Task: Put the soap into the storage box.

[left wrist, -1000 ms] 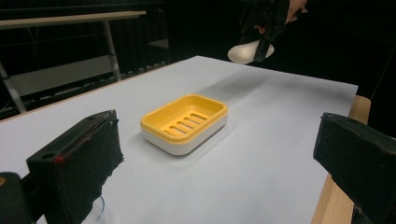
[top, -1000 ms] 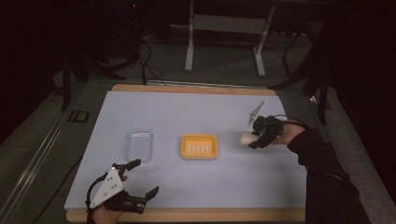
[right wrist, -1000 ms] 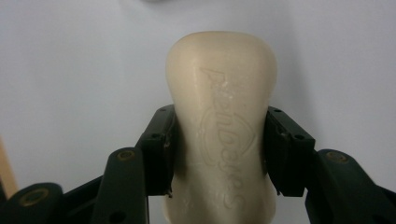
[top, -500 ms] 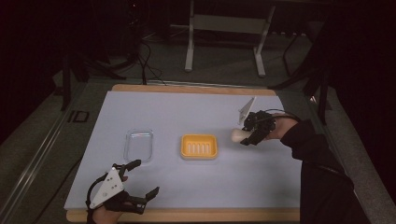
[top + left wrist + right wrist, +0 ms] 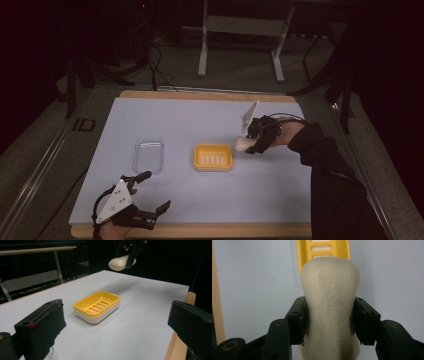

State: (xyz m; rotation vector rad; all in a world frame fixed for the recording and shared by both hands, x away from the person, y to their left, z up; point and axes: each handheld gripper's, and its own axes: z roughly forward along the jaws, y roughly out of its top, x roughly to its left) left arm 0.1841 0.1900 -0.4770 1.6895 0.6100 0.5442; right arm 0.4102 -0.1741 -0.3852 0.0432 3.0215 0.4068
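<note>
Right gripper view, soap bar clamped between fingers, above yellow dish

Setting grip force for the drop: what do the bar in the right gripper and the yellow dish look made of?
Soap bar: cream, matte, waxy solid with an embossed logo; likely real soap. Soap dish: glossy moulded plastic, yellow slotted tray over a white base.

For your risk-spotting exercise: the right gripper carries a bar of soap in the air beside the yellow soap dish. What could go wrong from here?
1. The soap bar is smooth and pinched only at its waist by the right gripper; it could slip out.
2. Released at the near rim of the soap dish, it might land tilted or tip the dish.
3. The left gripper hangs open, not steadying the dish, so a nudge may slide it.
</note>
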